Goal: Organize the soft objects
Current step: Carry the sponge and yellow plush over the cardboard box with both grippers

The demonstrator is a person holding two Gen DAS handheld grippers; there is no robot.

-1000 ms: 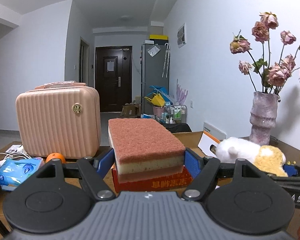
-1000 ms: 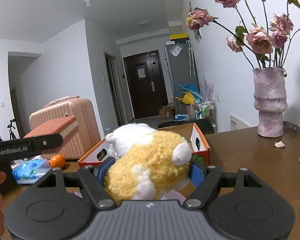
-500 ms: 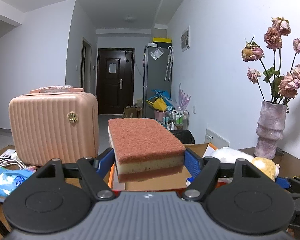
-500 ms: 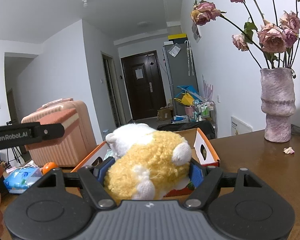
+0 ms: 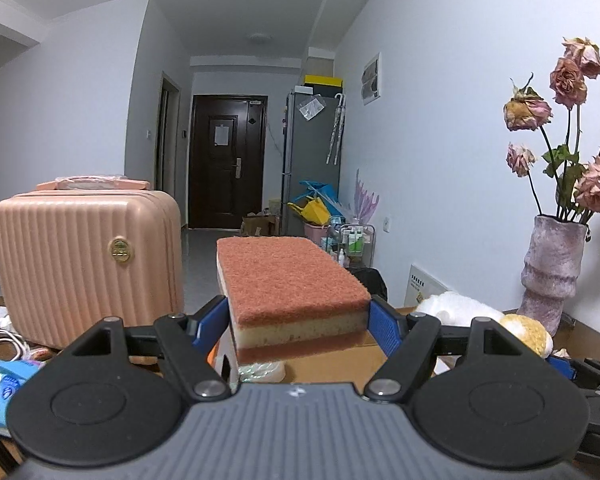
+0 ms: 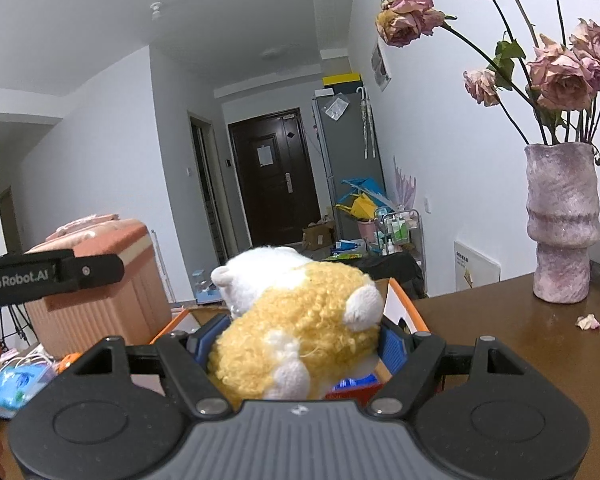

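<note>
Left fingers (image 5: 298, 322): clamped on the long sides of a sponge (image 5: 290, 290), held level in the air.
Right fingers (image 6: 296, 346): closed around a yellow and white plush toy (image 6: 300, 326), lifted clear of the desk (image 6: 500, 336).
Box (image 6: 404, 310): cardboard, orange-edged, open, just beyond both held things.
Suitcase (image 5: 86, 258): pink, upright, left of the box.
Vase (image 6: 562, 224): on the desk, far right.

Sponge (image 5: 292, 292): rust-brown scouring faces, yellow core, held level. Plush toy (image 6: 300, 332): curly yellow and white, raised over the cardboard box (image 6: 404, 304)
</note>
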